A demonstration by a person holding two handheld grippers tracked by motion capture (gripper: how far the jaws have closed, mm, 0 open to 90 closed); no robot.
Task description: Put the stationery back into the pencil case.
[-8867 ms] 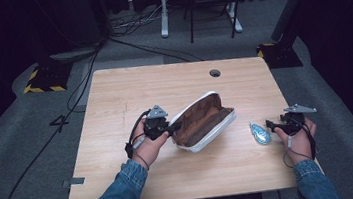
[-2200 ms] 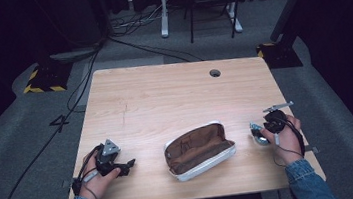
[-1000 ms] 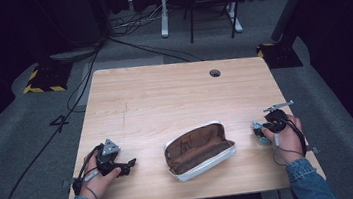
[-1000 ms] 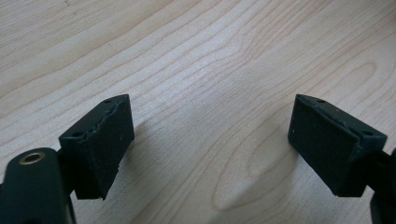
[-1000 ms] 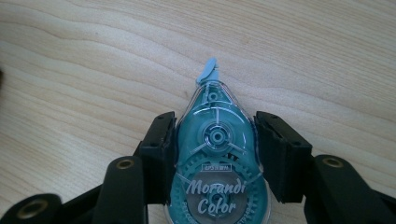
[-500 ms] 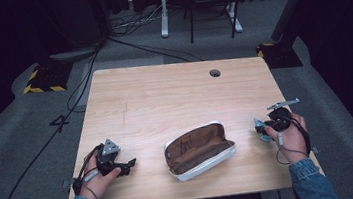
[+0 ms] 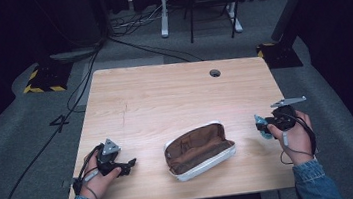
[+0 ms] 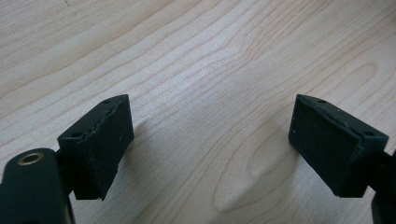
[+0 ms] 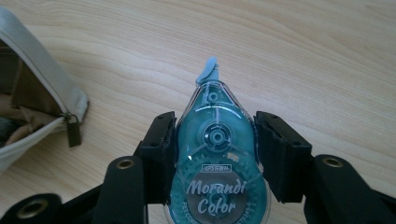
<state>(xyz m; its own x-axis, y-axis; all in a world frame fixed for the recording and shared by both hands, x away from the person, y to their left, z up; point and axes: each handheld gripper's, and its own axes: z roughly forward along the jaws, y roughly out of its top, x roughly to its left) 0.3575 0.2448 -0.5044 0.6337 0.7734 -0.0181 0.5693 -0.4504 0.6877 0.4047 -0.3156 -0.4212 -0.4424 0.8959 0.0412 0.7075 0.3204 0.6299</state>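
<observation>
While the wooden table (image 7: 164, 96) takes up most of the high view, the open pencil case (image 7: 199, 149) lies near its front edge, its brown lining facing up and its pale zipped rim running all round. To the case's right and clear of it, the right gripper (image 7: 263, 127) is held in the person's hand near the table's right edge, with the teal correction tape (image 7: 262, 126) at its tip. In the right gripper view the tape dispenser (image 9: 217, 158) sits squarely between the two black pads (image 9: 161, 154), which press on its clear teal shell from both sides at its widest part; its round body with the printed label lies back between the jaws toward the camera, and its narrow grey-blue nose pokes out beyond the pad tips, pointing at bare wood. The case's rim and zip pull (image 9: 72, 128) appear at the left of that view, apart from the tape. At the table's front left, well away from the case, the left gripper (image 7: 124, 164) rests low over the wood; in the left gripper view its pads (image 8: 100, 140) stand spread wide with only tabletop between them.
</observation>
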